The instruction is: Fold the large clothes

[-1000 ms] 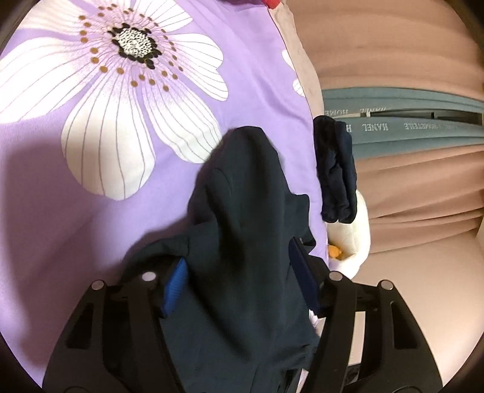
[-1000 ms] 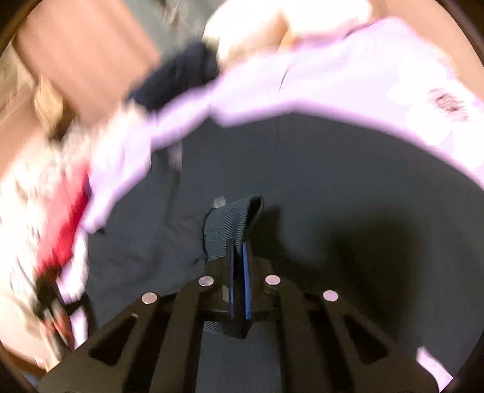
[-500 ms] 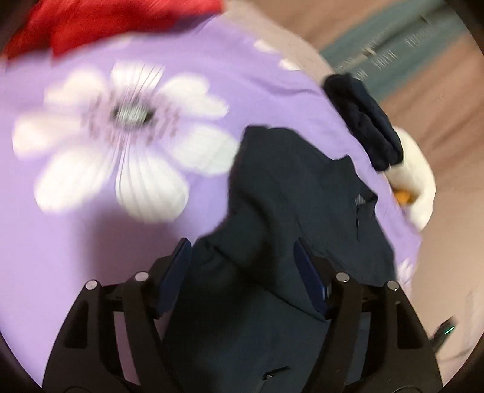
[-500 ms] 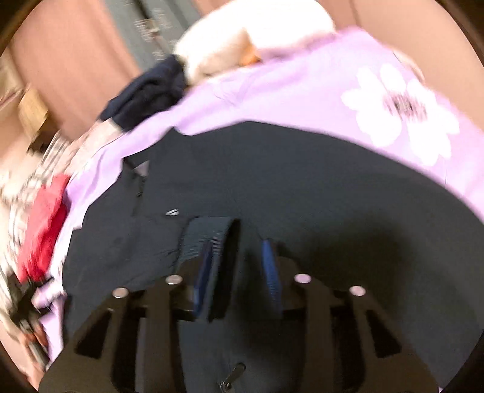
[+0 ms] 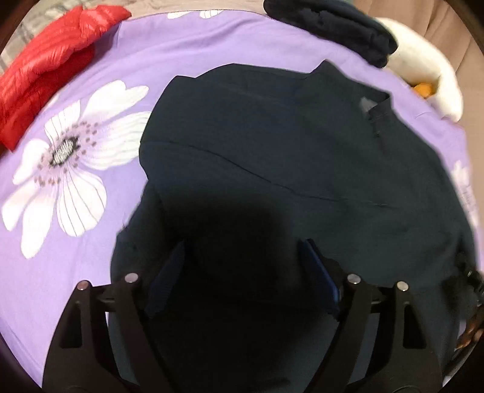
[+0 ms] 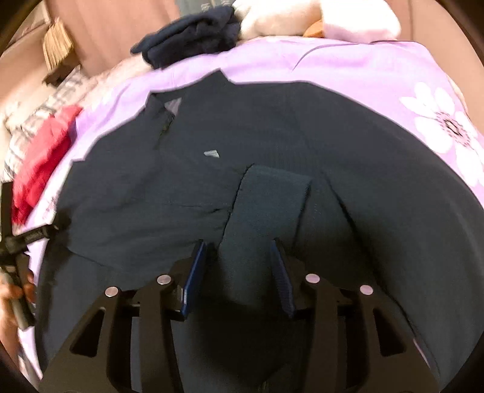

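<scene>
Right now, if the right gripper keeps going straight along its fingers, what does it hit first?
Most likely the ribbed cuff of the dark jacket, which lies between the open fingers of the right gripper, whose jaws have just been opening. Past it is more jacket on the purple bedspread. Depth is hard to judge.

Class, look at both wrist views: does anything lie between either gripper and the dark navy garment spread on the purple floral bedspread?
Nothing visible does. The left gripper and right gripper both hover directly over the navy garment, jaws open. The red jacket and folded dark clothes lie off to the sides.
</scene>
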A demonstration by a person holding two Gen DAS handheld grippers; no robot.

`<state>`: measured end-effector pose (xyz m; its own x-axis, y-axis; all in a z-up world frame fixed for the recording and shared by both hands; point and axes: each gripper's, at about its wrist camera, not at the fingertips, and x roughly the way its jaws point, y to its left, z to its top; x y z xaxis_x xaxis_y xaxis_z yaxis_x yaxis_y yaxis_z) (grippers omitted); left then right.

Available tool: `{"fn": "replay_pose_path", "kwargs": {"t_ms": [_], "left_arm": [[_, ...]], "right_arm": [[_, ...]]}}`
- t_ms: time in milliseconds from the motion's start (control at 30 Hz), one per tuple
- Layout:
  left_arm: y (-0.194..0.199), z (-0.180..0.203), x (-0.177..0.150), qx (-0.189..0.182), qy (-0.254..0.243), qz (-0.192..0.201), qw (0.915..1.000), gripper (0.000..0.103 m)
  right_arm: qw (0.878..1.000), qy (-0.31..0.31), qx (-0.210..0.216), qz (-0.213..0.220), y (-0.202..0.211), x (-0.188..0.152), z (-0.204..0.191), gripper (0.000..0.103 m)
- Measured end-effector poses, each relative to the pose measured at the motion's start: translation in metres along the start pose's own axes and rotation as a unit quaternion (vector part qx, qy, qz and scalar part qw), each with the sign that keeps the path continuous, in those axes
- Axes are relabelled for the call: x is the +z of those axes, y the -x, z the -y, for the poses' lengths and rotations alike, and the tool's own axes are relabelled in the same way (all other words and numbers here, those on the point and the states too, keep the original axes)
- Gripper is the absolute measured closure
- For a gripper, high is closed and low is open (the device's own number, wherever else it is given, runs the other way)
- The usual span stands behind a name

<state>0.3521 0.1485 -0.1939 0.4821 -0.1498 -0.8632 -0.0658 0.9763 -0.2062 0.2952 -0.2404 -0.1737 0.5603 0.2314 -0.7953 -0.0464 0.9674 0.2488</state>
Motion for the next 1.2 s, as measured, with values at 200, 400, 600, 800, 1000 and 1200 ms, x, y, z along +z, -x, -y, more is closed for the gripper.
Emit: {"fn": "replay_pose_path", "kwargs": {"t_ms": [200,400,600,800,1000,1200], "left_arm": [[0.063,-0.013,-0.041,-0.091,0.023,0.028,0.9952,0.002],[0.104,-0.018,-0.101,-0.131,0.012,0.025,0.991,0.002],[0.129,-0.009,-0.159,-0.167,0.02,0.019,0.9855,0.002],[0.139,-0.008,-0.201,-0.23,0.076,-0.009,0.9702,0.002],[0.149,-0.01,-0.204,-0.203,0.093,0.007,0.9748,0.002],[0.139,-0.02,-0.199,-0.19,0.118,-0.001,0.9747,0.002]], "right_arm": [[0.995,-0.049,0.062,0.068,0.093,-0.058,0.024,0.035],[0.98,-0.176,0.015,0.091,0.176,-0.162,0.101,0.03],[0.948,-0.295,-0.022,0.118,0.229,-0.239,0.156,0.025],[0.925,-0.353,0.0,0.138,0.217,-0.262,0.167,0.025],[0.871,-0.439,0.018,0.218,0.205,-0.257,0.196,0.025],[0.785,-0.537,-0.017,0.309,0.196,-0.247,0.219,0.03]]}}
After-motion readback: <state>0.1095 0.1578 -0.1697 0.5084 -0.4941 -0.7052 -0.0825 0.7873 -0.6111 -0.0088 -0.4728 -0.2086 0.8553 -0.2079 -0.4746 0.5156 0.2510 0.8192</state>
